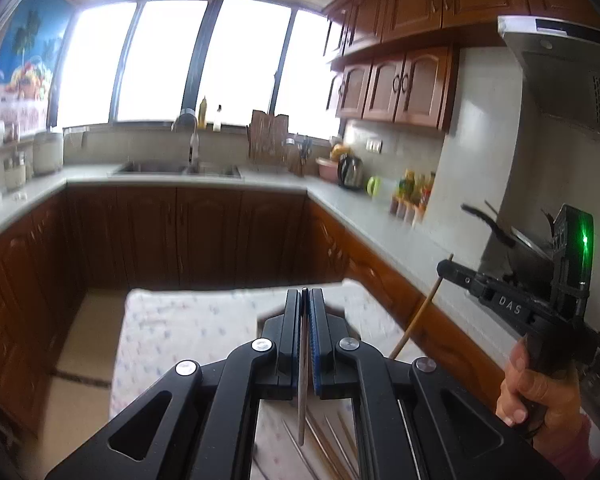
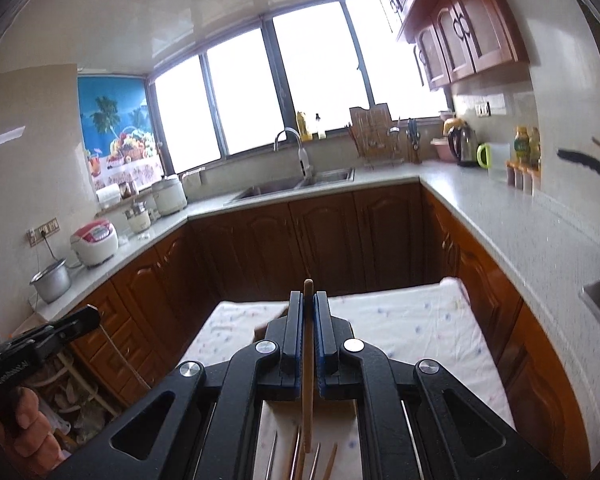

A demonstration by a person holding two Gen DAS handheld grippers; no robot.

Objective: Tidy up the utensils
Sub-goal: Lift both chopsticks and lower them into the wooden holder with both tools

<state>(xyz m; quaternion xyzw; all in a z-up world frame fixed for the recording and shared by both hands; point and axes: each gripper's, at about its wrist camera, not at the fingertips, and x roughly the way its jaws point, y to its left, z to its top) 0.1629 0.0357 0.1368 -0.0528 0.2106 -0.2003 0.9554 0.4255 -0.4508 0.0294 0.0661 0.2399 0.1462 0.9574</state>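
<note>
My left gripper (image 1: 305, 294) is shut on a thin metal chopstick (image 1: 302, 392) that hangs down between the jaws above the cloth-covered table (image 1: 188, 320). My right gripper (image 2: 308, 298) is shut on a wooden chopstick (image 2: 307, 380), also held upright above the table (image 2: 412, 320). The right gripper also shows in the left wrist view (image 1: 446, 268), holding the wooden chopstick (image 1: 418, 312) at the right. Several loose metal and wooden chopsticks (image 1: 328, 446) lie on the cloth below the grippers and also show in the right wrist view (image 2: 300, 460).
A U-shaped kitchen counter (image 2: 500, 216) surrounds the table, with a sink (image 2: 300, 188), a kettle (image 2: 462, 144), bottles (image 2: 526, 148), rice cookers (image 2: 96, 242) and a metal pot (image 2: 52, 280). A utensil rack (image 1: 268, 136) stands by the window. A range hood (image 1: 568, 68) hangs at right.
</note>
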